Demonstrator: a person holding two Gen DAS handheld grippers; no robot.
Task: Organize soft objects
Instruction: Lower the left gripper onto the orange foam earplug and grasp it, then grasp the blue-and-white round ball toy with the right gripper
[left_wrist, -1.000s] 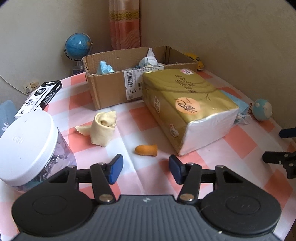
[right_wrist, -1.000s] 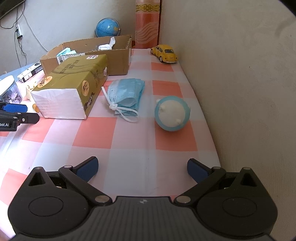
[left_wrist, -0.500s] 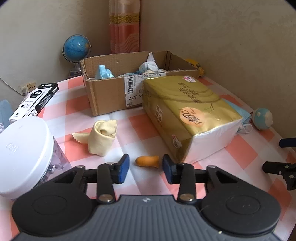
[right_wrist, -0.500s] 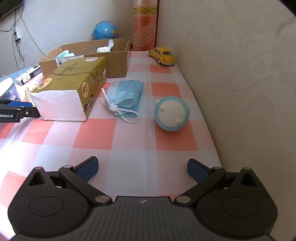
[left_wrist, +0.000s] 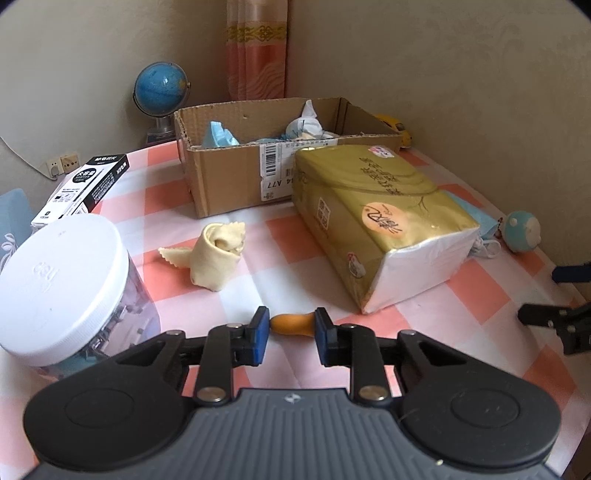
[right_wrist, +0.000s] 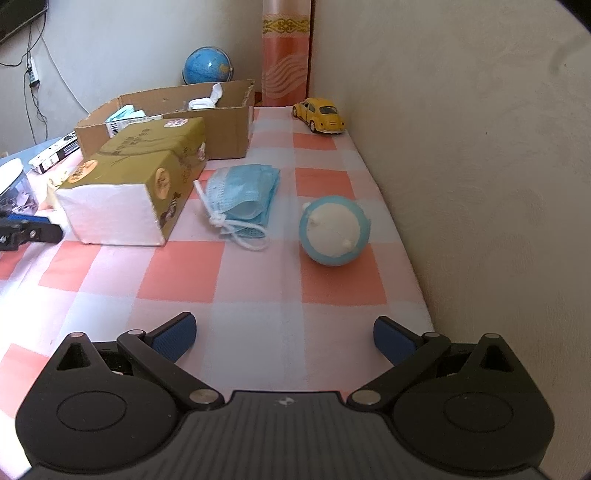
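A small orange soft piece (left_wrist: 291, 324) lies on the checked cloth between the blue pads of my left gripper (left_wrist: 290, 327). Its jaws are closing and the pads press on both ends of the piece. Behind it stand a rolled cream cloth (left_wrist: 218, 251), a gold tissue pack (left_wrist: 373, 206) and an open cardboard box (left_wrist: 236, 181) holding masks and white cloth. My right gripper (right_wrist: 284, 336) hovers open over bare cloth, with a folded blue mask (right_wrist: 243, 195) and a blue-and-white soft ball (right_wrist: 334, 230) ahead of it.
A clear jar with a white lid (left_wrist: 62, 266) stands close on the left. A black-and-white carton (left_wrist: 85, 184) and a globe (left_wrist: 160, 86) are at the back left. A yellow toy car (right_wrist: 321, 114) sits by the wall, which runs along the table's right edge.
The left gripper moved forward to the orange piece and its jaws closed from wide apart onto its two ends. The right gripper stayed where it was, open.
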